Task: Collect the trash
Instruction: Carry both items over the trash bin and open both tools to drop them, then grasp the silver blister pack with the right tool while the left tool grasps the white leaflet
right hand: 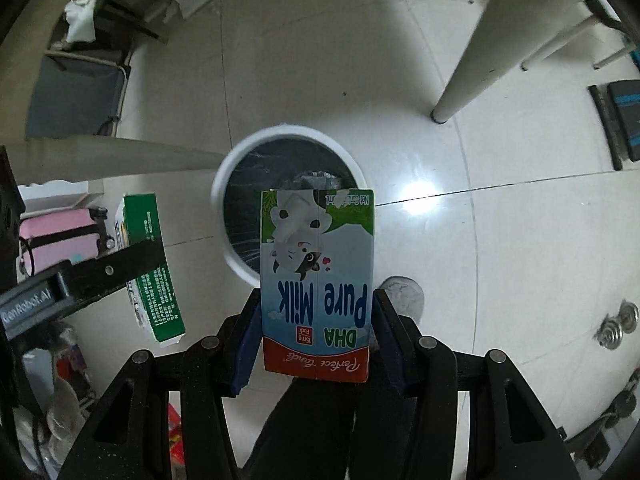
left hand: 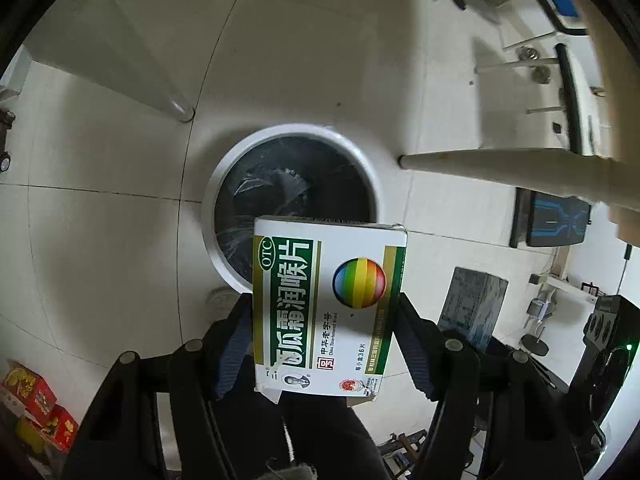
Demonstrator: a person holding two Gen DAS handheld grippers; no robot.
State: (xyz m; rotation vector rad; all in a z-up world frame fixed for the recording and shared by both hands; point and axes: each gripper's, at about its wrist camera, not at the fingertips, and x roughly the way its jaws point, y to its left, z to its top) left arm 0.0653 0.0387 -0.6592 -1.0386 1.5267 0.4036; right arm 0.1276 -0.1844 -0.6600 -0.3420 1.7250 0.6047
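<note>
My left gripper (left hand: 324, 312) is shut on a white and green medicine box (left hand: 326, 304) with a rainbow ball print, held above the floor just in front of a white round bin (left hand: 224, 264) lined with a black bag. My right gripper (right hand: 318, 316) is shut on a blue milk carton (right hand: 318, 280) marked "Pure Milk", held upside down above the near rim of the same bin (right hand: 218, 196). In the right wrist view the left gripper's finger (right hand: 108, 270) and the medicine box (right hand: 150, 264) show at the left.
White table legs (left hand: 168, 92) (right hand: 460, 88) stand on the tiled floor beside the bin. A floor drain (right hand: 404, 296) lies near the bin. Red boxes (left hand: 36, 408) sit at the lower left, a pink suitcase (right hand: 60, 236) and a grey case (right hand: 76, 96) at the left.
</note>
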